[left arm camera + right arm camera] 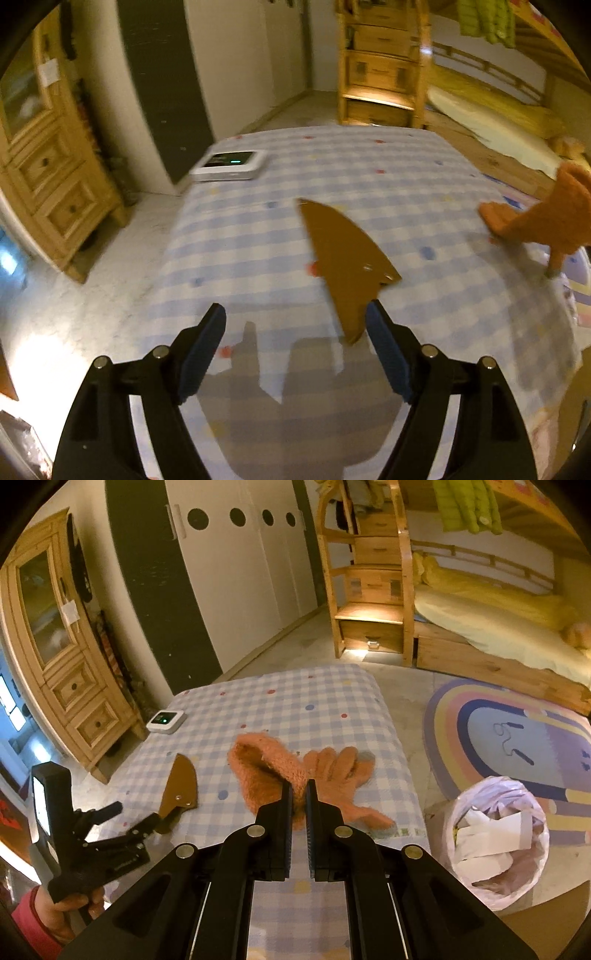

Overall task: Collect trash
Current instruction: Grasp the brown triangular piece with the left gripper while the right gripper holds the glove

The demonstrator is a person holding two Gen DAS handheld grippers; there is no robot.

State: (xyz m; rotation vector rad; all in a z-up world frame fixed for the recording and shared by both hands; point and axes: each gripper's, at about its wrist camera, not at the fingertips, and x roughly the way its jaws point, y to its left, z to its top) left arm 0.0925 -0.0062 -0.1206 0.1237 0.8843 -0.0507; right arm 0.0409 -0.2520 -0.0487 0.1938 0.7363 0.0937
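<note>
The flat brown leather-like blade-shaped sheath (343, 258) is lying on the blue-and-white checked padded tabletop (369, 177), and it is the piece now being approached. The left gripper (295, 317) is hovering over the sheath's narrow near end with its fingers spread wide; the tip is lying just inside the right-hand pad (384, 343), not pinched. Judging by this, the pick-up step is under way: next the jaws need lowering around that end and closing on it. Beyond the sheath, the fuzzy orange knitted glove (332, 771) is resting on the same cloth, with the right gripper (298, 794) poised over it, fingers clenched nearly together on nothing. Further from the sheath, past the table's edge, the round white-lined wastebasket (495, 834) is waiting on the floor, already part filled. A small white device (229, 164) is sitting at the far corner.
</note>
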